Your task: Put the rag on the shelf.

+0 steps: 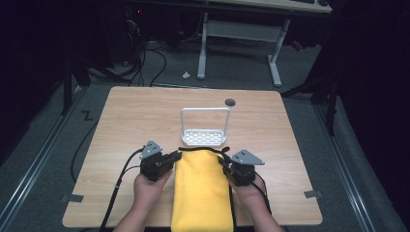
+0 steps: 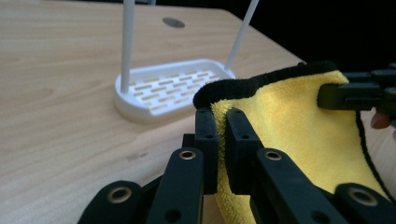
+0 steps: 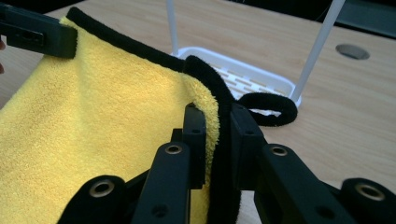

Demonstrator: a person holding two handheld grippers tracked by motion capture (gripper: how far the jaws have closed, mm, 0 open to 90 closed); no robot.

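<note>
Your left gripper (image 1: 175,157) and right gripper (image 1: 223,162) each pinch a far corner of the yellow towel (image 1: 201,191), near the white rack (image 1: 204,137). Lift both corners evenly, keeping the edge tight.

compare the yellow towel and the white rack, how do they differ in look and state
The yellow towel is soft, black-edged cloth; the white rack is rigid plastic with a slotted base. The towel lies flat with its far corners pinched by the left tool and right tool; the rack stands upright, untouched. The towel hangs over the near edge; the rack sits mid-table. Both rest on the wooden table.
</note>
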